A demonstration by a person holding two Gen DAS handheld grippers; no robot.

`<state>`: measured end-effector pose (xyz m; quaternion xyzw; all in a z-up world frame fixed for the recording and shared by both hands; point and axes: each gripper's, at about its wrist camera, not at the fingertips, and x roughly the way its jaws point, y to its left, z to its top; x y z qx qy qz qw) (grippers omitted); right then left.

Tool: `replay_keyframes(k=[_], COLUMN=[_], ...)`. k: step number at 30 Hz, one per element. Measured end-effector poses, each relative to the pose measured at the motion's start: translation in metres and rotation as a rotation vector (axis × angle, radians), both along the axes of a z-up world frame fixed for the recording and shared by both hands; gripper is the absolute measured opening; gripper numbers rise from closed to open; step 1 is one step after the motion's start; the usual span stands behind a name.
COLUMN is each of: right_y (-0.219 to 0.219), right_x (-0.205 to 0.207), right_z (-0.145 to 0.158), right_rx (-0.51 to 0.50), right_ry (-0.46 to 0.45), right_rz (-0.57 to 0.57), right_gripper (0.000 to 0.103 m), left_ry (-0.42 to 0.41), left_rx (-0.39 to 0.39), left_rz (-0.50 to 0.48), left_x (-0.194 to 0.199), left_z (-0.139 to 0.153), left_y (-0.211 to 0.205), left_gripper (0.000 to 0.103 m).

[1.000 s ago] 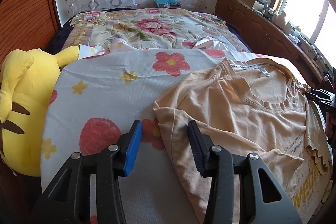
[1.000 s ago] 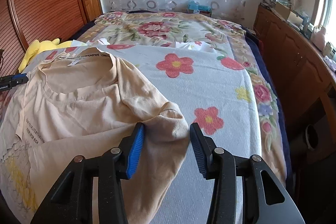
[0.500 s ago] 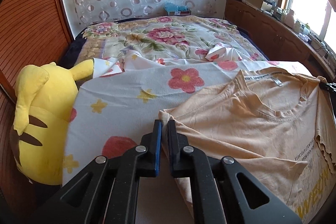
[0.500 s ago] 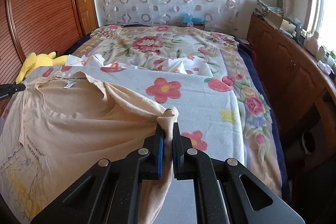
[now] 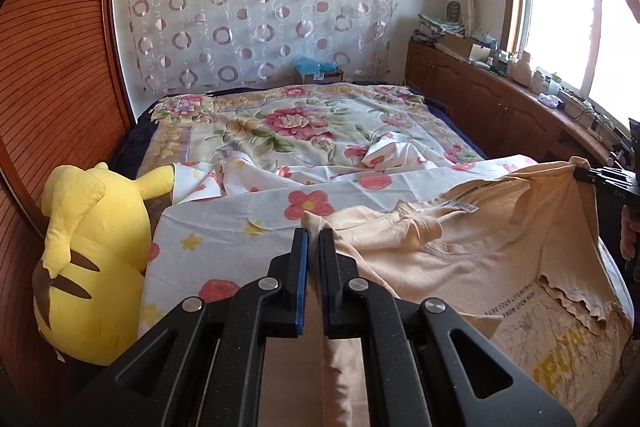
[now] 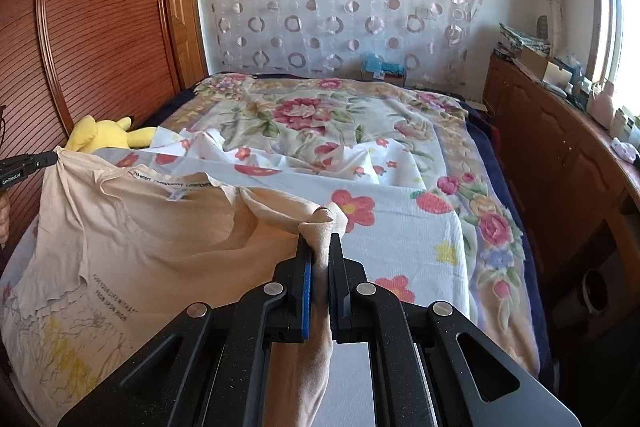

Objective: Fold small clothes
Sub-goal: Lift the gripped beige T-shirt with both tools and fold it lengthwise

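The t-shirt (image 5: 460, 267) is a pale peach knit, thin and soft, with a ribbed round neckline, a white label sewn inside the back of the neck, a line of small dark lettering across the chest and a faded yellow print lower down. A wavy, lettuce-edged hem or cuff shows near the lettering. The cloth is creased and hangs in loose folds between the two held points.

Seen along the left gripper (image 5: 313, 241), the shirt starts right at the fingertips and spreads away to the right, its lower part lying on the flower-printed white sheet (image 5: 224, 227) that runs out ahead and to the left of the fingers. A yellow plush toy (image 5: 88, 267) sits well off to the left of this gripper. Seen along the right gripper (image 6: 320, 247), the shirt stretches off to the left from the tips, with the sheet bare ahead and to the right.

Both grippers are closed onto the fabric. The left one has its blue-lined fingers nearly together with a corner of the shirt's edge pinched at the tips. The right one has a bunched sleeve end clamped between its fingers, the cloth poking out beyond the tips and trailing back below them
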<state>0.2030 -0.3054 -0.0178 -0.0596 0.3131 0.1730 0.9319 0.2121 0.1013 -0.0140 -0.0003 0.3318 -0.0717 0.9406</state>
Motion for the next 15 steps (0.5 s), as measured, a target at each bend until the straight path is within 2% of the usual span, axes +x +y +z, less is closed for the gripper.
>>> replay_keyframes(k=[6, 15], right_y=[-0.015, -0.034], right_x=[-0.052, -0.132], right_z=[0.003, -0.005], right_rx=[0.05, 0.066], right_ry=[-0.035, -0.07], right_rz=[0.008, 0.011], right_gripper=[0.006, 0.006], left_ry=[-0.021, -0.035], left_rx=[-0.034, -0.073], left_rz=[-0.022, 0.003], left_x=[-0.046, -0.121], left_z=[0.001, -0.008], left_y=[-0.003, 0.013], left_gripper=[0.006, 0.006])
